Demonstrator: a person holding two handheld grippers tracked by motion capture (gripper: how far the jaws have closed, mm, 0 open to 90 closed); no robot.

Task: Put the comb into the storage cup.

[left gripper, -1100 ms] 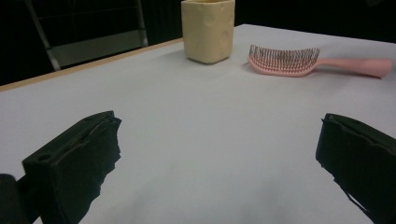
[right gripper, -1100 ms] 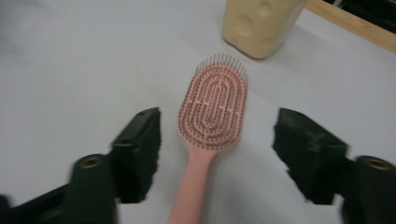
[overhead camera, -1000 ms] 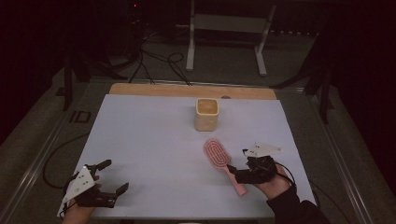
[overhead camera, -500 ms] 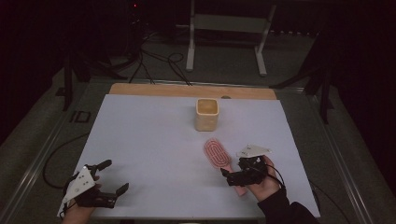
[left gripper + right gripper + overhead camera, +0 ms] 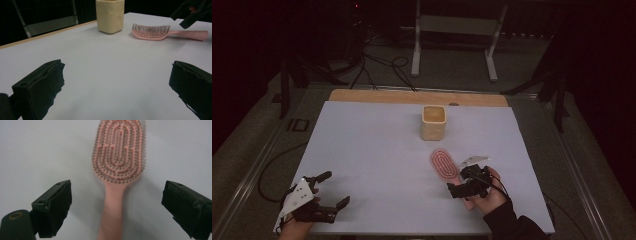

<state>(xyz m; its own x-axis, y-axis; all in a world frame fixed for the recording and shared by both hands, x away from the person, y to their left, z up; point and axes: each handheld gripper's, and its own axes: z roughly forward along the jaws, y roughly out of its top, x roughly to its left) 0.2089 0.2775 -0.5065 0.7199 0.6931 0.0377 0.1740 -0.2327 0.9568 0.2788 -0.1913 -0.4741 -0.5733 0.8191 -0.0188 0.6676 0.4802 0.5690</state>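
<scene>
1. We see a dim high view: the white table top (image 5: 377, 165) is the one lit surface, and the surroundings fall to near black.
2. We find soft, faint shadows and no glare.
3. We note the hairbrush (image 5: 117, 162) slightly blurred in the right gripper view, its handle most.
4. We see both gripper views soft and grainy, with near jaws out of focus.

We read this as a lab recording bay: white-covered surface (image 5: 377, 165) in a dark room, loose cables (image 5: 382, 65) on grey floor, metal stand (image 5: 454, 30) behind.
</scene>
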